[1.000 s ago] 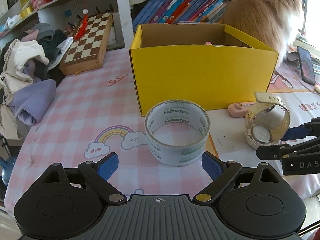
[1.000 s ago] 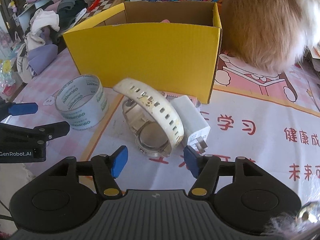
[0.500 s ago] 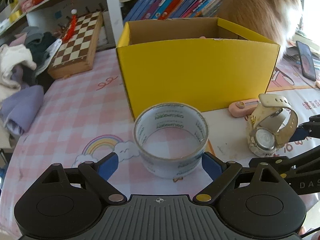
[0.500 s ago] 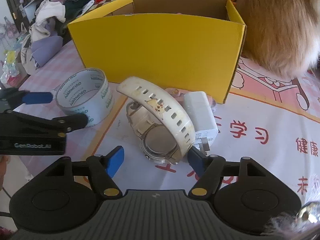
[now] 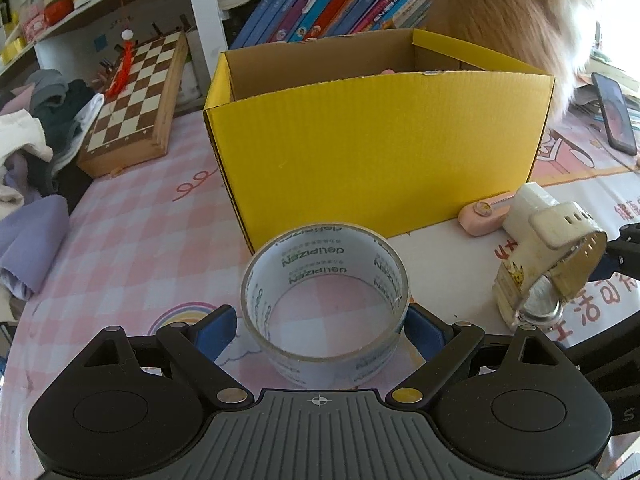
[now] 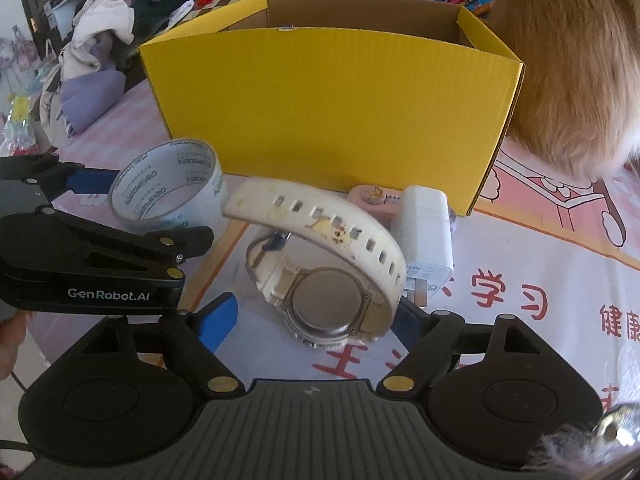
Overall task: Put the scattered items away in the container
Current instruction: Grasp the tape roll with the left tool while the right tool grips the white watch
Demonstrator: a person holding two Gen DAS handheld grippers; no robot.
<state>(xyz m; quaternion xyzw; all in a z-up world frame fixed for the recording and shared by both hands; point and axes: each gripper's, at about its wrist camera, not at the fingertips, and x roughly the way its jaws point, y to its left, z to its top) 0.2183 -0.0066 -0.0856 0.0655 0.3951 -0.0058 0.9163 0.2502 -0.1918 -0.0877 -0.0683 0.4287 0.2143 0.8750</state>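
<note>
A roll of clear tape point(image 5: 325, 304) stands on the table in front of the yellow cardboard box point(image 5: 380, 152). My left gripper point(image 5: 322, 330) is open, with its blue fingers on either side of the roll. A white wristwatch point(image 6: 324, 276) lies to the right of the tape. My right gripper point(image 6: 316, 318) is open around the watch. The tape point(image 6: 168, 188) and the box point(image 6: 332, 108) also show in the right wrist view, the watch point(image 5: 548, 264) in the left one. A white charger plug point(image 6: 426, 226) and a pink item point(image 6: 370, 198) lie by the box's front wall.
A furry orange cat point(image 6: 568, 60) sits right of the box. A chessboard point(image 5: 136, 100), a pile of clothes point(image 5: 36, 128) and a bookshelf point(image 5: 332, 4) are at the back left. A phone point(image 5: 614, 114) lies at the far right.
Both grippers have moved forward: the left one's fingers now flank the tape roll and the right one's flank the watch. Both stay open.
</note>
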